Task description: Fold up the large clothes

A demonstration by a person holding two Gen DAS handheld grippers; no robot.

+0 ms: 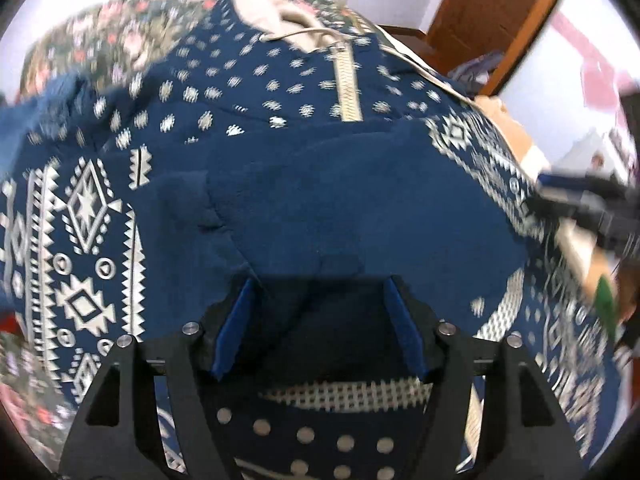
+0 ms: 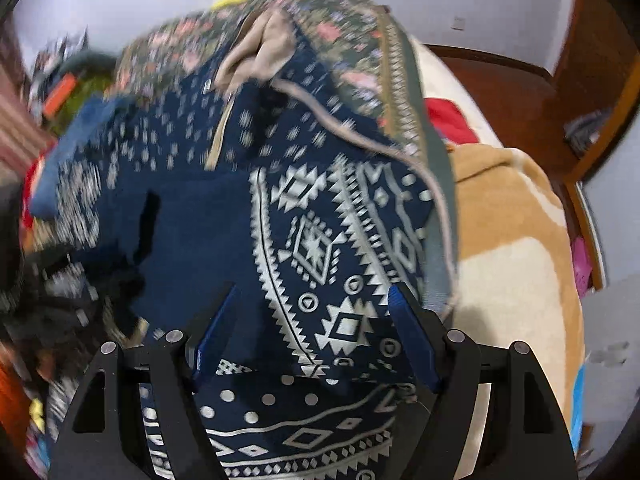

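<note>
Where patterns sprawl — one navy garment (image 1: 328,200), two blankets (image 2: 512,240).

Pale, nearly white walls (image 2: 120,12) are enclosing the room, and a small plate (image 2: 459,23) is sitting on the wall in the right wrist view. Reddish-brown wooden furniture (image 1: 492,12) is standing against the wall behind the bed — whether door or wardrobe cannot be told. A dark wooden bed frame (image 2: 500,68) is curving around the mattress edge. A tan and cream blanket (image 2: 516,248) is covering the bed, with a dark floral spread (image 1: 108,36) lying over it. Something red (image 2: 448,120) is lying near the frame. Colourful clutter (image 2: 64,88) is piling up at the left — too blurred to identify. Light is falling evenly and bright.
</note>
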